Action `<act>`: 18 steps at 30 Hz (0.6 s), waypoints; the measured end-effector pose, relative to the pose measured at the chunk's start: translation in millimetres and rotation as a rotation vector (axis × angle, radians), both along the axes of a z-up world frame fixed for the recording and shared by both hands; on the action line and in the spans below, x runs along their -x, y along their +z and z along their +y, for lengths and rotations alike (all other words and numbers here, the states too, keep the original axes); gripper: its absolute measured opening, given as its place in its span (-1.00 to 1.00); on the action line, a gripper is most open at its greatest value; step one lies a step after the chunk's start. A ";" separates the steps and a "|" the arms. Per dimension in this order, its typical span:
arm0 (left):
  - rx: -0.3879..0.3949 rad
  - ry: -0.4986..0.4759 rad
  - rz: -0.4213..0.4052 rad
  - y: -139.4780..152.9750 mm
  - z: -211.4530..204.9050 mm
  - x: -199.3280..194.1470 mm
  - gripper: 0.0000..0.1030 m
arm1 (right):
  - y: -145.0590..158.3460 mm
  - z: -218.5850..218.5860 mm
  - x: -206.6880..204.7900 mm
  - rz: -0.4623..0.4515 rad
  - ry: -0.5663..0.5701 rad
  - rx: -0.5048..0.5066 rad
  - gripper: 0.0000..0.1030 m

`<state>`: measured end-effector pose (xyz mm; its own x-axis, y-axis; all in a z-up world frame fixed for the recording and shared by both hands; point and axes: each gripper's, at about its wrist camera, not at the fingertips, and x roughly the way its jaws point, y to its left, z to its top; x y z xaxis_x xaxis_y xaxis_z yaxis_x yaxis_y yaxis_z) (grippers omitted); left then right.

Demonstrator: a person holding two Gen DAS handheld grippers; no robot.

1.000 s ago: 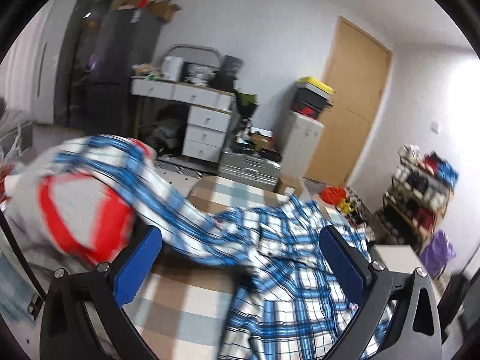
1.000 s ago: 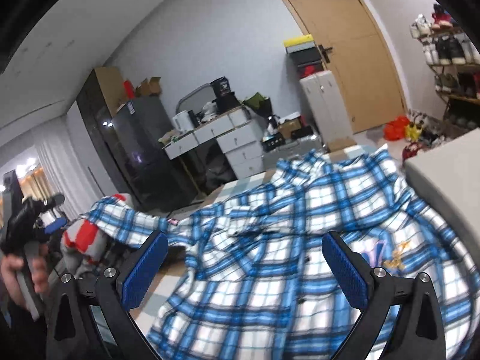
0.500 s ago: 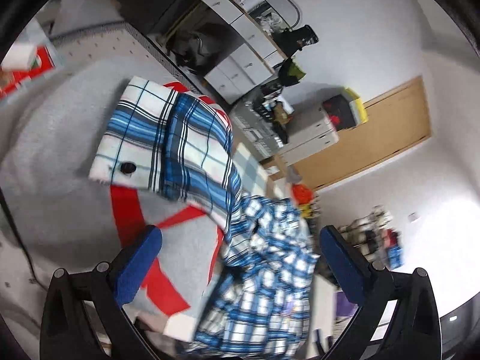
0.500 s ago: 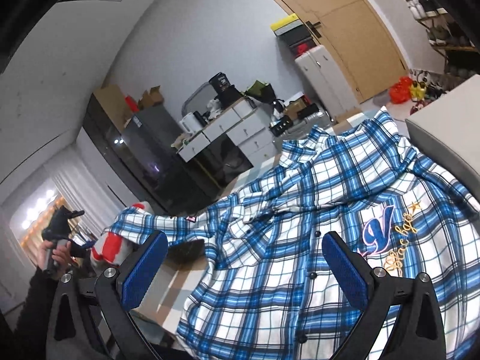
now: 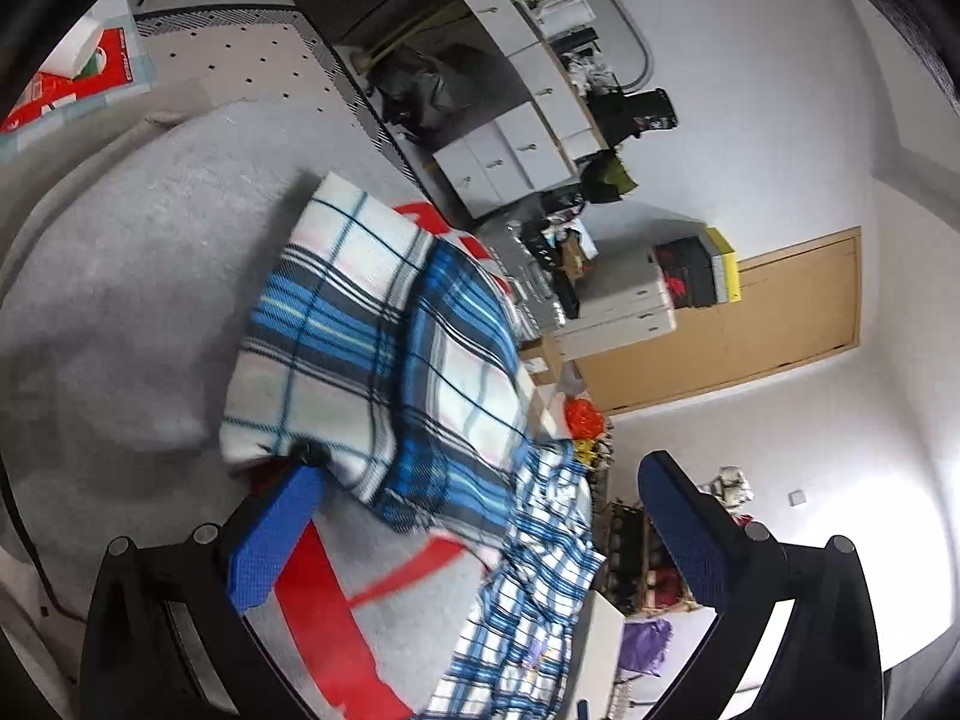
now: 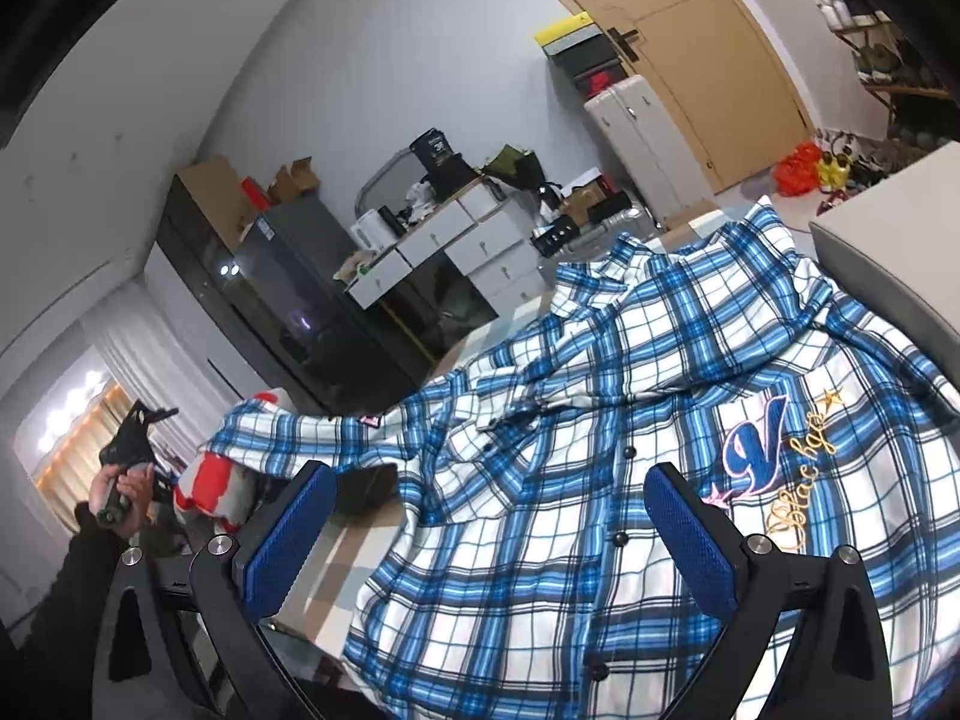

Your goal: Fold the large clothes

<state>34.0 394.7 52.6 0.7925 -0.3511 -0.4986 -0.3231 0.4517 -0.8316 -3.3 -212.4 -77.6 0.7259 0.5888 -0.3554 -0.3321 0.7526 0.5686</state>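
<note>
A blue-and-white plaid shirt (image 6: 600,390) lies spread, buttons up, with an embroidered "V" logo (image 6: 753,444) on its chest. My right gripper (image 6: 486,540) hovers open just above the shirt's front; nothing is between its fingers. One sleeve (image 5: 372,330) stretches off to the left and rests on a grey cushion with red stripes (image 5: 120,276). My left gripper (image 5: 480,531) is open at the sleeve's cuff, its left fingertip (image 5: 300,480) right by the cuff's edge. The right wrist view shows a hand (image 6: 129,489) holding that left gripper at far left.
A checked tablecloth (image 6: 336,570) shows under the shirt. A white box or counter (image 6: 888,258) borders the shirt on the right. Behind stand a white drawer unit (image 6: 456,246), a dark fridge (image 6: 288,276), a wooden door (image 5: 750,312) and a shoe rack (image 5: 648,564).
The left gripper has rolled over and closed in on the sleeve cuff lying on the cushion. The right gripper has tipped down slightly closer to the shirt front. Both stay open.
</note>
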 end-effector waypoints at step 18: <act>-0.234 0.157 0.012 -7.4 -3.2 7.6 -0.58 | 4.4 13.4 8.8 -0.051 0.039 0.072 1.00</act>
